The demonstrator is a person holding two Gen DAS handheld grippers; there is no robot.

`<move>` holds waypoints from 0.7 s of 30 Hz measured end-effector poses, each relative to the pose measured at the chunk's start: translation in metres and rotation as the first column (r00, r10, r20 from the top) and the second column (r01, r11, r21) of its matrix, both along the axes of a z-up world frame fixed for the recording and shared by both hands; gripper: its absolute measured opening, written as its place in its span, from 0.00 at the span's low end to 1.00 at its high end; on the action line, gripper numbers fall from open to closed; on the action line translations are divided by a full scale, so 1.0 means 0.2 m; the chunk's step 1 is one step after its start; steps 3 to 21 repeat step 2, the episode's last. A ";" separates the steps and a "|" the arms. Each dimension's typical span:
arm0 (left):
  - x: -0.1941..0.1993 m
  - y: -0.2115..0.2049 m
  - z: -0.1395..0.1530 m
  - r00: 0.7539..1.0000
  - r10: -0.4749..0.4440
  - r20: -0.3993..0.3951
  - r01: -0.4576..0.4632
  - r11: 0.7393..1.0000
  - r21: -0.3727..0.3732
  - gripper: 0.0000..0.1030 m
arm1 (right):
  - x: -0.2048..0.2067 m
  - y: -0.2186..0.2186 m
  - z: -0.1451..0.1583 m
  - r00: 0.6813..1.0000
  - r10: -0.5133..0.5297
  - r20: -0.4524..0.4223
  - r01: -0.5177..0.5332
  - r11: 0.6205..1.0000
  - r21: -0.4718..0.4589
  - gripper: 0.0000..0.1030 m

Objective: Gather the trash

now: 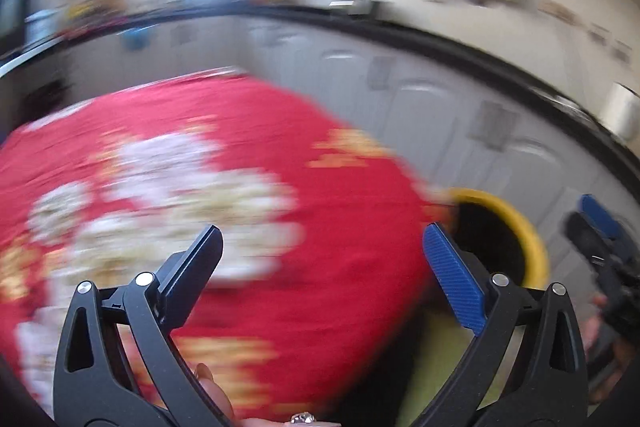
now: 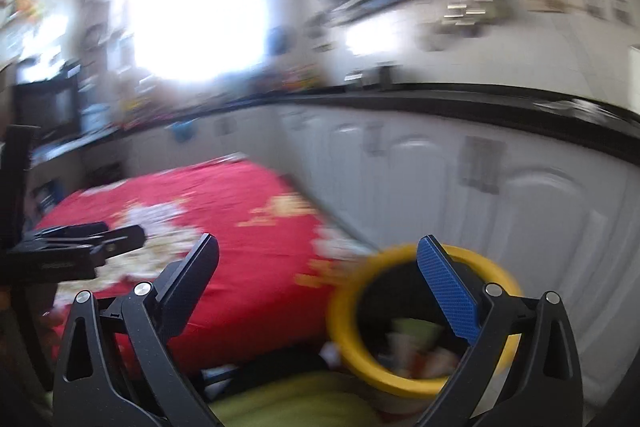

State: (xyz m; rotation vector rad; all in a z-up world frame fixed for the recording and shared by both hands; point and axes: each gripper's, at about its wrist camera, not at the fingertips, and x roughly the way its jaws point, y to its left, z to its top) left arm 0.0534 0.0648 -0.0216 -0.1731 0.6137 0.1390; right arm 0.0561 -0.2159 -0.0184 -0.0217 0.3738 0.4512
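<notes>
Both views are motion-blurred. A yellow-rimmed trash bin (image 2: 420, 323) stands beside a table with a red patterned cloth (image 2: 224, 227); several blurred pieces of trash (image 2: 416, 343) lie inside it. My right gripper (image 2: 320, 255) is open and empty, just above and short of the bin's rim. My left gripper (image 1: 324, 247) is open and empty above the red cloth (image 1: 200, 167), with the bin (image 1: 516, 227) to its right. The right gripper shows at the right edge of the left wrist view (image 1: 600, 227); the left gripper shows at the left of the right wrist view (image 2: 88, 243).
White kitchen cabinets (image 2: 440, 179) under a black countertop (image 2: 480, 107) run behind the table and bin. A bright window (image 2: 192, 11) and cluttered shelves lie at the back left. Something green (image 2: 288, 399) lies low in front of the bin.
</notes>
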 end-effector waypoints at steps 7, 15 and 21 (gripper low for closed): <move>-0.07 0.33 -0.01 0.981 0.190 -0.021 -0.190 0.981 0.025 0.89 | 0.06 0.35 0.03 0.983 0.175 -0.059 -0.177 0.984 -0.026 0.94; -0.07 0.33 -0.01 0.981 0.190 -0.021 -0.190 0.981 0.025 0.89 | 0.06 0.35 0.03 0.983 0.175 -0.059 -0.177 0.984 -0.026 0.94; -0.07 0.33 -0.01 0.981 0.190 -0.021 -0.190 0.981 0.025 0.89 | 0.06 0.35 0.03 0.983 0.175 -0.059 -0.177 0.984 -0.026 0.94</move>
